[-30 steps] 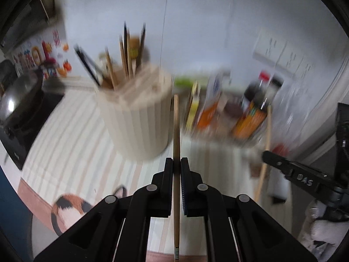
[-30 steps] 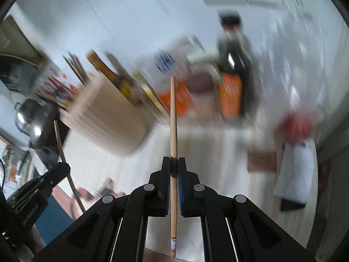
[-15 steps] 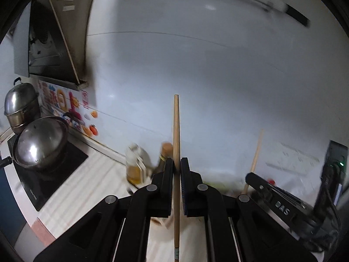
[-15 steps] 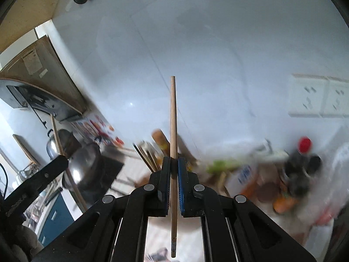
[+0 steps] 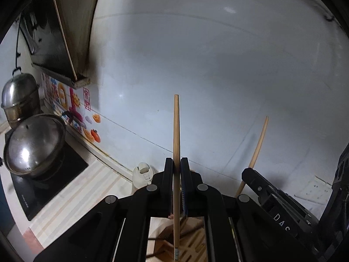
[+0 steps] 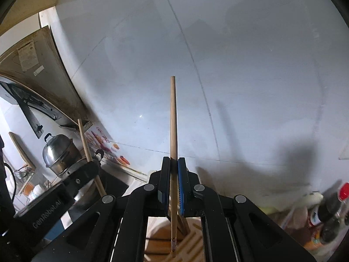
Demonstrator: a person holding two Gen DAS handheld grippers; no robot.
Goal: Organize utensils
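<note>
We find the left gripper (image 5: pixel 176 163) clamped on a wooden chopstick (image 5: pixel 176 135), which stands upright between the two black fingers (image 5: pixel 168 174) with its tip pointing up at the white tiled wall (image 5: pixel 218 76). The lower end of this chopstick hangs over the slotted wooden holder (image 5: pixel 196 244), visible through the gap in the gripper frame; we cannot tell whether it touches the holder. The right gripper (image 6: pixel 173 166) is likewise closed on a second chopstick (image 6: pixel 173 120), held upright, its lower end over the same wooden holder (image 6: pixel 192 244), where darker sticks already lean (contact again not determinable). From the left camera we see the right gripper (image 5: pixel 250 174) low at the right edge with its chopstick (image 5: pixel 258 144) tilted; from the right camera the left gripper (image 6: pixel 91 168) shows at the left with its chopstick (image 6: pixel 86 142) slanting. To the left of the counter stand a lidded steel wok (image 5: pixel 35 146) on a black cooktop (image 5: pixel 43 187) and a steel steamer pot (image 5: pixel 18 100) behind it. A white bottle cap (image 5: pixel 142 170) sits near the wall, just beside the left gripper. On the right, sauce bottles (image 6: pixel 331 209) appear blurred. Coloured stickers (image 5: pixel 72 109) run along the wall base.
</note>
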